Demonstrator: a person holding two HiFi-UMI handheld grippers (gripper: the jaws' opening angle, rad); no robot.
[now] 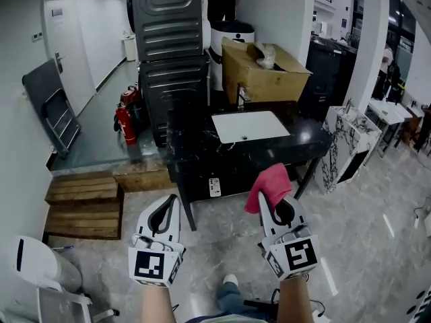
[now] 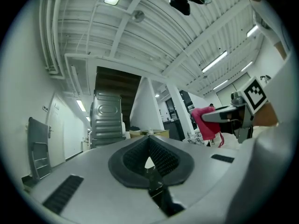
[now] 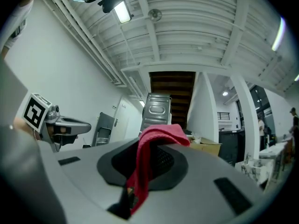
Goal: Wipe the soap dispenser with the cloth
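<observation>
A pink cloth [image 1: 269,186] hangs from the tip of my right gripper [image 1: 274,206], which is shut on it above the floor in front of a black counter [image 1: 310,140]. In the right gripper view the cloth [image 3: 152,146] drapes over the closed jaws of the right gripper [image 3: 148,158]. My left gripper [image 1: 168,207] is level beside it, shut and empty, its pads meeting in the left gripper view [image 2: 149,148]. The counter holds a white sink [image 1: 249,125] with a small metal fixture [image 1: 240,98] at its back edge. I cannot make out a soap dispenser for certain.
A cardboard box [image 1: 264,69] sits behind the sink. A tall grey metal appliance [image 1: 168,46] stands at the counter's left with red fire extinguishers [image 1: 126,120] beside it. Wooden pallets [image 1: 84,204] lie on the floor at left. A marbled slab [image 1: 347,143] leans at right.
</observation>
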